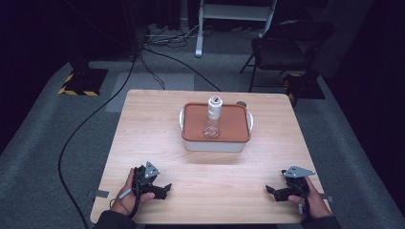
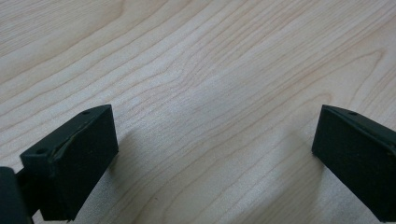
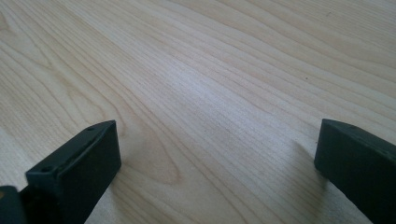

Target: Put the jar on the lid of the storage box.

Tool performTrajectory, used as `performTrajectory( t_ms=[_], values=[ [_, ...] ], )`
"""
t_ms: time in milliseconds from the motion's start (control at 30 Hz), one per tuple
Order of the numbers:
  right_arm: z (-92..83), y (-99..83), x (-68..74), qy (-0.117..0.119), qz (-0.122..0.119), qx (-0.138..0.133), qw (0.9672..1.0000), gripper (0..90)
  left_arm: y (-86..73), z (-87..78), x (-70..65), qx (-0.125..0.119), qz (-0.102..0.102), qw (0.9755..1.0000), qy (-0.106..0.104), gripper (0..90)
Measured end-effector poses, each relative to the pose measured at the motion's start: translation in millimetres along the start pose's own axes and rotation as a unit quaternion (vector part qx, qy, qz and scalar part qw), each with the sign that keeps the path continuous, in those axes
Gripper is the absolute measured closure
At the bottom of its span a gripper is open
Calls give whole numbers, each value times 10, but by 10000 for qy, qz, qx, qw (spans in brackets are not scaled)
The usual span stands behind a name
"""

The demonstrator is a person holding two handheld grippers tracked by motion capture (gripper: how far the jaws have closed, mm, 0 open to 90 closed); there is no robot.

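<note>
A white box with an orange-brown lid (image 1: 216,126) sits at the middle of the wooden table (image 1: 143,133). A clear bottle with a white cap (image 1: 212,117) stands on that lid. My left gripper (image 1: 165,190) rests near the front left edge, held by a hand, and is open. My right gripper (image 1: 271,192) rests near the front right edge, also open. In the left gripper view the open left gripper (image 2: 215,154) has bare wood between its jaws. In the right gripper view the open right gripper (image 3: 217,158) likewise spans bare wood.
A small dark object (image 1: 241,103) lies just behind the box. A black folding chair (image 1: 282,47) stands beyond the table's far right corner. Cables (image 1: 86,124) run over the grey floor at left. A white frame leg (image 1: 199,28) stands at the back.
</note>
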State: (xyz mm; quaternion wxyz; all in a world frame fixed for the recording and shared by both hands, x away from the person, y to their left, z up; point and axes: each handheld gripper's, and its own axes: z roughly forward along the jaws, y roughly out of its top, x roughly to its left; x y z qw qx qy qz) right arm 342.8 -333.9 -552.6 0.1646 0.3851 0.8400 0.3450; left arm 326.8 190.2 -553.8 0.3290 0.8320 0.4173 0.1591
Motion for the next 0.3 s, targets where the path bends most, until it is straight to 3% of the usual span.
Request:
performTrajectory(
  t_ms=[300],
  values=[
    [2,2,-5,27,-11,4,10000,0,0,0,0,1,0,10000,1,3]
  ],
)
